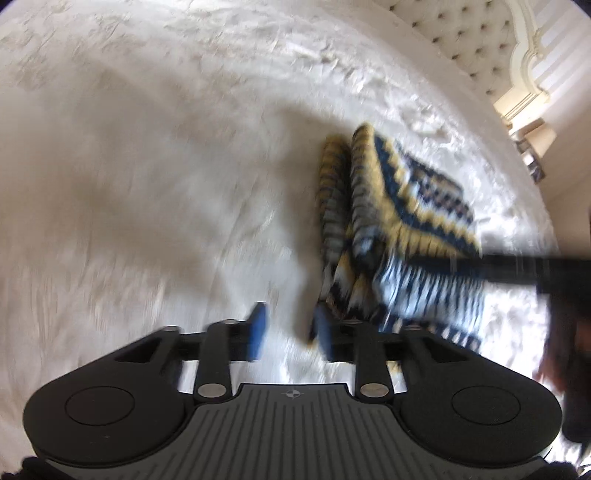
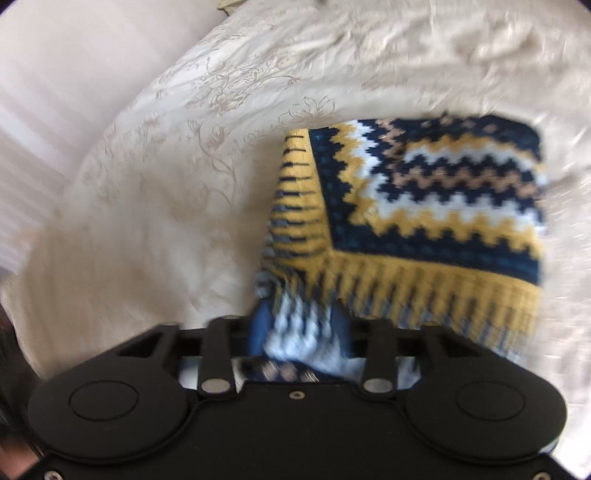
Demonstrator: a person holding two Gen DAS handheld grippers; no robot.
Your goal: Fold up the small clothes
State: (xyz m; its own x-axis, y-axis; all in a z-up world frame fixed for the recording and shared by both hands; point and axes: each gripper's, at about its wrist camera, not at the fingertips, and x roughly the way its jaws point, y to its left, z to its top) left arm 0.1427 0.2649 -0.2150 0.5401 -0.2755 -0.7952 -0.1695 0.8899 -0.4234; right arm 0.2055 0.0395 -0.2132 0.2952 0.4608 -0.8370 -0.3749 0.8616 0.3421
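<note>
In the left wrist view, the left tongs (image 1: 288,332) sit at 6 o'clock with their blue pads (image 1: 257,330) apart and nothing between them. Only the white bedspread (image 1: 147,184) shows in the gap. The knitted sweater (image 1: 399,221), with blue, yellow and white zigzags, lies folded on the bed at about 3 o'clock, just beside the right-hand pad. The right tongs (image 1: 498,266) reach in from 3 o'clock as a dark blurry bar lying across the sweater. A padded headboard (image 1: 461,33) is up at 1 o'clock. In the right wrist view, the right tongs (image 2: 301,332) are at 6 o'clock and squeeze a bunched bit of the sweater (image 2: 424,192) between their pads. The rest of the sweater spreads flat toward 2 o'clock on the flowery bedspread (image 2: 166,166).
</note>
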